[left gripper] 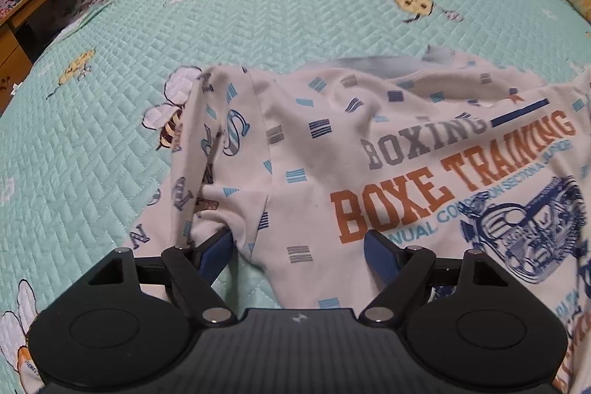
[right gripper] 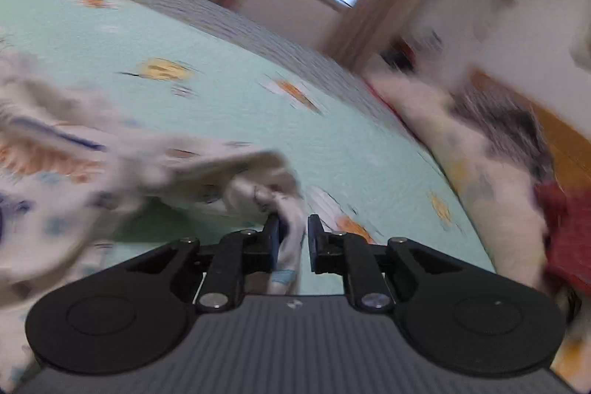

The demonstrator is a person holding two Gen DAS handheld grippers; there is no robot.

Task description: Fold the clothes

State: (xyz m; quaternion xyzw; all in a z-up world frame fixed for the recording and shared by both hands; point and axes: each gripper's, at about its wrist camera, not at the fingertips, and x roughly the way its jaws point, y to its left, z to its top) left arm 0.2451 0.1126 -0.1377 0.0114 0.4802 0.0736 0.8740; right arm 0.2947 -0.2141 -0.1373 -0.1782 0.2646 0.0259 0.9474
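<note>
Left wrist view: my left tool (left gripper: 297, 252) stands with its fingers wide apart, straddling a fold near the shirt's (left gripper: 369, 150) sleeve seam, gripping nothing. The shirt lies rumpled on the bed (left gripper: 258, 17), print side up, collar toward the far side, so I judge its long axis runs away from me.

Right wrist view, badly blurred: my right tool (right gripper: 293, 239) has fingers close together with a bunch of the shirt (right gripper: 207, 172) between them; whether it's truly clamped I can't tell. To fold well, I'd pull the cloth taut and flat, keeping both edges level.
</note>
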